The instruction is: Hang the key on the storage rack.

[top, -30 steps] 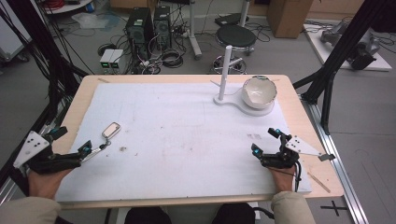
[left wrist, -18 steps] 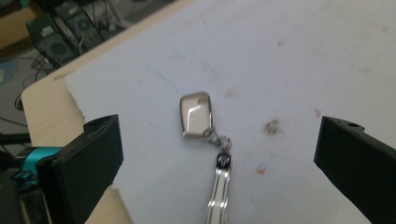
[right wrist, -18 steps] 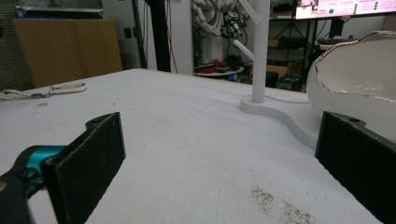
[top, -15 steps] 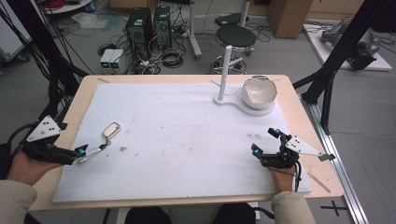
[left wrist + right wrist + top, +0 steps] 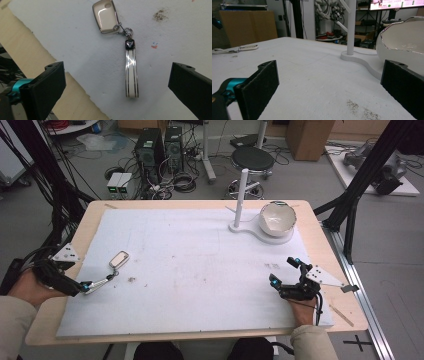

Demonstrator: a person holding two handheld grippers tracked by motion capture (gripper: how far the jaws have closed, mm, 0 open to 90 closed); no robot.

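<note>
A cream key fob with a metal ring and a white strap lies on the white mat at the left. My left gripper hovers at the strap's near end. In the left gripper view the key fob and strap lie flat, and the left gripper stands wide open with the strap's end between its jaws, untouched. My right gripper rests open near the front right of the mat. In its own view the right gripper holds nothing.
A white stand with an upright post sits at the back right, and a white bowl rests on its base. The white mat covers most of the wooden table. Stools, computers and cables lie beyond the far edge.
The left hand has turned and shifted slightly inward over the strap's end, with its grey plate now higher. The right gripper has stayed put.
</note>
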